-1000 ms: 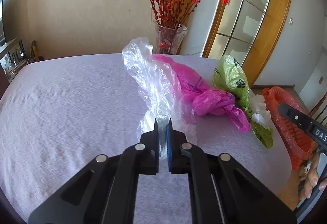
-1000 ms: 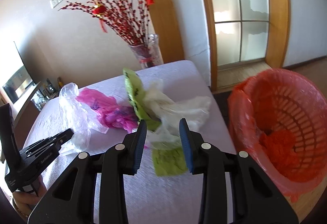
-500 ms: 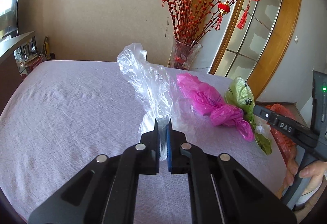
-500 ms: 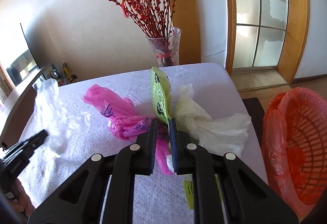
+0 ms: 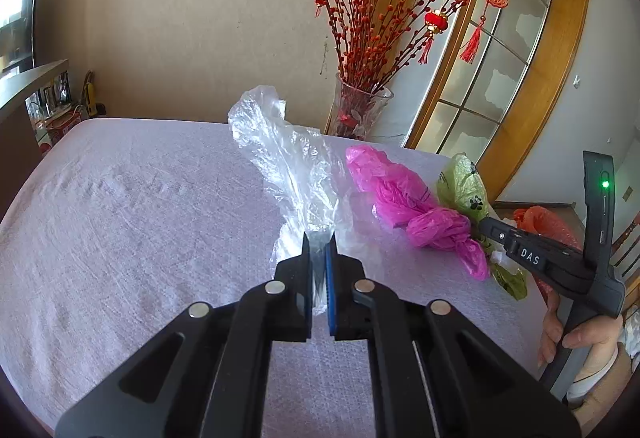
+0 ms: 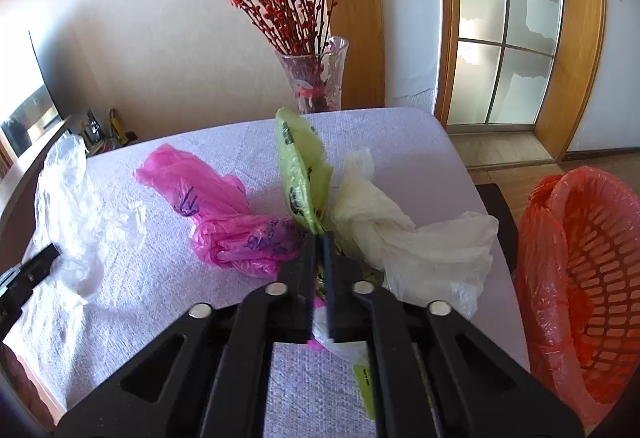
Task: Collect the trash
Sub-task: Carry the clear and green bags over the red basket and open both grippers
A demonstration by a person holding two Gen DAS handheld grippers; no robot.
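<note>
Two claws pinching crinkly plastic, left claw [image 5: 319,238] clear bag [image 5: 288,162], right claw [image 6: 319,238] green bag [image 6: 301,174]

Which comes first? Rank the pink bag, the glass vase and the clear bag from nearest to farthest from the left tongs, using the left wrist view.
1. Clear bag: pinched between the left tongs, straight ahead.
2. Pink bag: on the table, ahead to the right.
3. Glass vase: beyond the table's far edge, holding red branches.
</note>
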